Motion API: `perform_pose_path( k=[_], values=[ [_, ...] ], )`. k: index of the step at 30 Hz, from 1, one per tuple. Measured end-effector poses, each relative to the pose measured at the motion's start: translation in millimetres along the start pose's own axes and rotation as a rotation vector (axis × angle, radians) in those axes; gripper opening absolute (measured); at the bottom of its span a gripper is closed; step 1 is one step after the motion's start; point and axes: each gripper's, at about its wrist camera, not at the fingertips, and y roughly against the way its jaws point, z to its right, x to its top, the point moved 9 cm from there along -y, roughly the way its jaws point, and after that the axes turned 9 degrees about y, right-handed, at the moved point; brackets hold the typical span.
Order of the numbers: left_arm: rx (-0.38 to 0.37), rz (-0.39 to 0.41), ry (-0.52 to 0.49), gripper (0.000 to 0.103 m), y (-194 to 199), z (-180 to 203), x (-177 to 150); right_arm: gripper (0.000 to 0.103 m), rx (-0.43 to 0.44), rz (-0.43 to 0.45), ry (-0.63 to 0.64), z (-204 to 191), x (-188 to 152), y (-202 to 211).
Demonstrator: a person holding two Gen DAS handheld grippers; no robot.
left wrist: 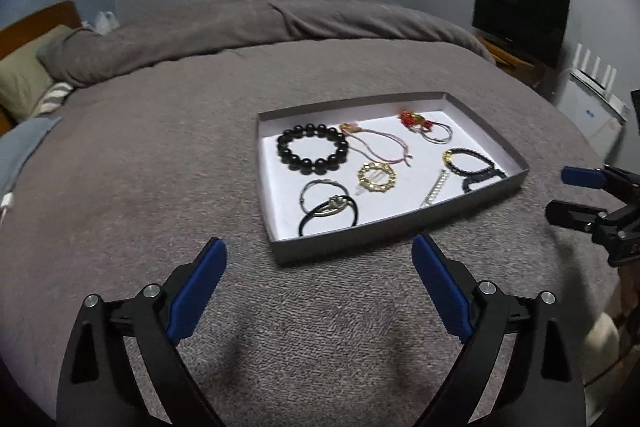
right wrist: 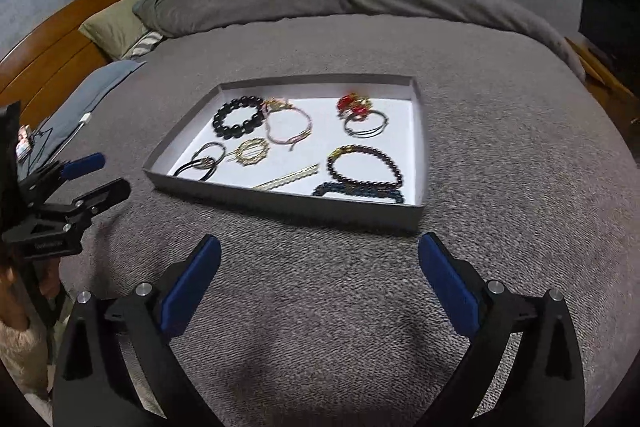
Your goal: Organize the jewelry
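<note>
Jewelry first, since that's what we're sorting: both our grippers are empty right now. Left gripper has its blue pads spread wide with nothing but grey blanket between them, and right gripper is the same, jaws wide apart over bare blanket.

Just past the fingertips sits the shallow grey tray with a white floor, flat on the bed, and all the pieces we can see are lying inside it. Far left is the black bead bracelet, next to it a pink cord bracelet, far right a red-beaded hair tie. Middle has a gold ring clip, near left a couple of black hair ties, near right a pearly bar clip and dark bead bracelets.

Our guess on handling: everything's light. Beads are hard and round, so probably slippery; pinch across the strand, not on a single bead. Cords and ties are floppy, so grab a loop edge. The gold clip looks delicate, so go gently at its rim.
</note>
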Motion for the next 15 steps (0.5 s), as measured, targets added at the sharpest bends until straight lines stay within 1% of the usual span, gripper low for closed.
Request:
perform_pose_path(
  k=[3, 5, 7, 9, 12, 15],
  values=[
    [0.009, 0.007, 0.026, 0.094, -2.9, -1.8, -3.5, 0.097, -0.05, 0.026, -0.024, 7.3, -1.4, -1.1],
    [0.019, 0.013, 0.033, 0.094, -4.5, -1.6, -6.8, 0.097, -0.065, 0.039, -0.04, 10.5, -3.0, -1.0],
    [0.04, 0.038, 0.025, 0.094, -4.8, -1.7, -9.2, 0.097, -0.077, 0.067, -0.046, 11.0, -3.9, -0.6],
    [0.074, 0.057, 0.026, 0.095, -7.8, -4.9, -13.1, 0.097, -0.099, 0.085, -0.034, 11.0, -4.9, -0.9],
    [0.087, 0.056, 0.033, 0.095, -12.5, -7.6, -18.2, 0.097, -0.102, 0.099, -0.03, 10.5, -6.4, -1.5],
    [0.112, 0.085, 0.036, 0.095, -15.1, -10.7, -19.8, 0.097, -0.124, 0.124, -0.029, 12.1, -6.7, -1.4]
  ],
)
